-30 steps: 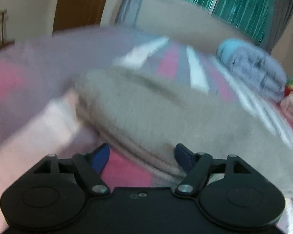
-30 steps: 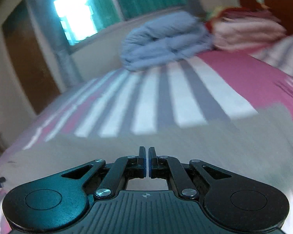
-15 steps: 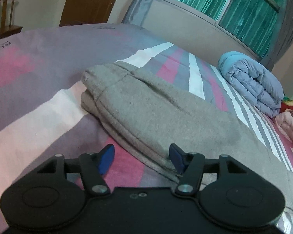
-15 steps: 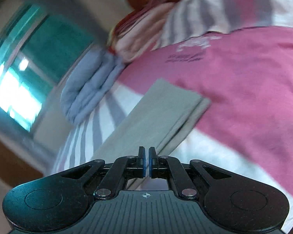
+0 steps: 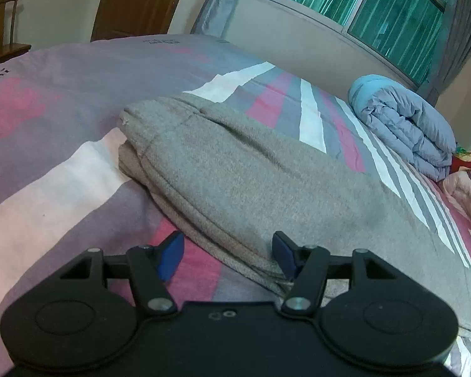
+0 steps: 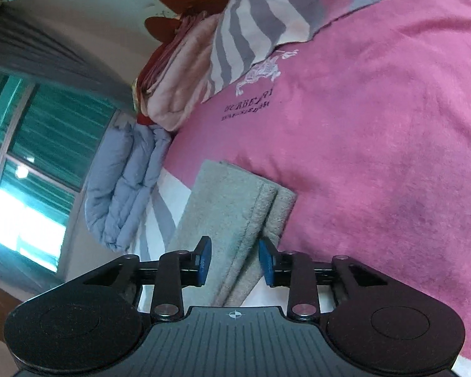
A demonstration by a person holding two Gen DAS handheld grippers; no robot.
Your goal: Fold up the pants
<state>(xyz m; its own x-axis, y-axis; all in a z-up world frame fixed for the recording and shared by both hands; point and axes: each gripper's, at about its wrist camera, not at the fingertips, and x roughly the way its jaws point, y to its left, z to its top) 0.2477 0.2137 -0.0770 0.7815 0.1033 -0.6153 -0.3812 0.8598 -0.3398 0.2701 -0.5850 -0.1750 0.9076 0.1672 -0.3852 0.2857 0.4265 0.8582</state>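
Grey pants (image 5: 251, 169) lie folded lengthwise on the bed, waistband at the far left in the left wrist view. My left gripper (image 5: 227, 253) is open, its blue pads either side of the pants' near edge. In the right wrist view the leg cuffs (image 6: 235, 207) lie stacked on the pink bedspread. My right gripper (image 6: 234, 265) is open, its pads either side of the cuff end, not closed on it.
The bed has a pink, grey and white striped cover (image 5: 47, 163). A folded blue quilt (image 5: 402, 125) and pink bedding (image 6: 172, 94) sit by the window. A wooden door (image 5: 132, 3) and a chair (image 5: 3, 31) stand beyond the bed.
My right gripper has opened and swung down to the pants' cuff end. My left gripper has steadied at the pants' near edge, still open.
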